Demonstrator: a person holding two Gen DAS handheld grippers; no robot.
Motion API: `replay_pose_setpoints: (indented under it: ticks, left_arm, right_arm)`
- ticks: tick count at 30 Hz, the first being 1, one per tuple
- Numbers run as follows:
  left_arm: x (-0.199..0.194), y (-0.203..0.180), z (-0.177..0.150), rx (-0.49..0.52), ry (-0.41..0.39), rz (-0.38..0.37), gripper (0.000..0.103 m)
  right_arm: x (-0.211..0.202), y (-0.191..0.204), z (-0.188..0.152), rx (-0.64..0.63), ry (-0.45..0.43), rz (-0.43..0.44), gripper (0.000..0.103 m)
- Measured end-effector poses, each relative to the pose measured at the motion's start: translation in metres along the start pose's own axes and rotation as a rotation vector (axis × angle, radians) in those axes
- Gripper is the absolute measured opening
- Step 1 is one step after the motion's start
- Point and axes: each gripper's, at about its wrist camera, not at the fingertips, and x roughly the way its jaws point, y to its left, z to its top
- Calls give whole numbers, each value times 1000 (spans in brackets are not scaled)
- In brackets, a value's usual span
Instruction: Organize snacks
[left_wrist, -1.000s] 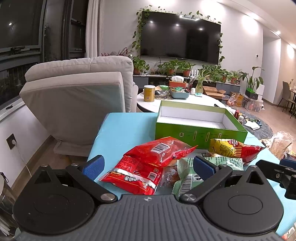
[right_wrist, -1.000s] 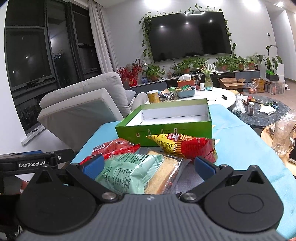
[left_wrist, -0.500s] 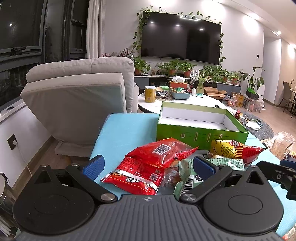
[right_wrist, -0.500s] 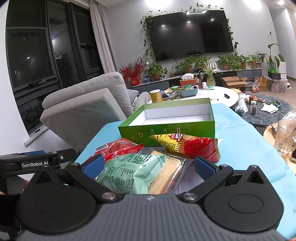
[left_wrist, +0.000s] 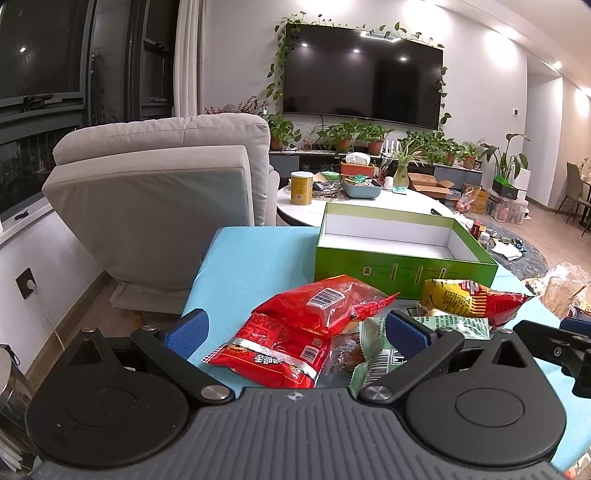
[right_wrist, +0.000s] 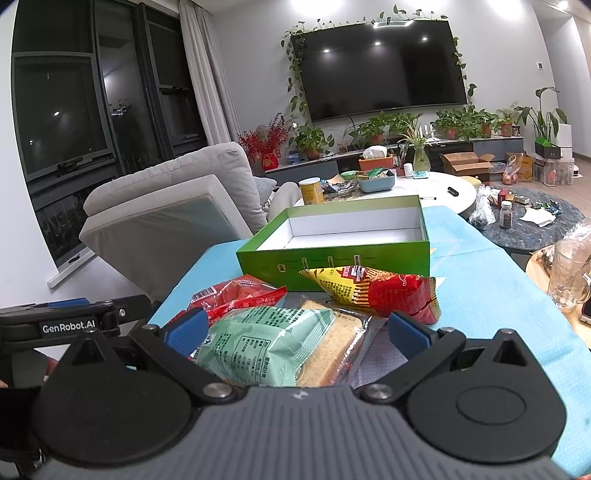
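An open green box (left_wrist: 402, 254) with a white inside stands on the blue table (left_wrist: 255, 266); it also shows in the right wrist view (right_wrist: 332, 254). In front of it lie snack packs: two red bags (left_wrist: 291, 332), a yellow-red bag (left_wrist: 469, 299) and a green-wrapped cake (right_wrist: 266, 343). My left gripper (left_wrist: 295, 328) is open, with the red bags between its fingers. My right gripper (right_wrist: 295, 328) is open around the green-wrapped cake, with no visible contact.
A grey armchair (left_wrist: 159, 192) stands left of the table. A white round table (left_wrist: 369, 206) with a yellow can and clutter is behind the box. A glass mug (right_wrist: 569, 273) stands at the right.
Both views have shifted slightly; the box and snacks sit a little further right in each frame. The snacks lie as before and both grippers stay open.
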Motion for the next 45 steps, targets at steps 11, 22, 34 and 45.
replay_pose_setpoints:
  ticks: [11,22,34,45]
  left_arm:
    - [3,3,-1,-4,5,9,102]
    - [10,2,-3,-3,17,16,102]
    - [28,3,0,9,46,29,102]
    - [63,17,13,-33,73,-30,102]
  right_arm:
    - [2,1,0,0,3,2,76]
    - [7,-1,0,11,20,-6,76]
    - [19,-2,11,5,24,18,76]
    - [86,-1,65,55,158,184,76]
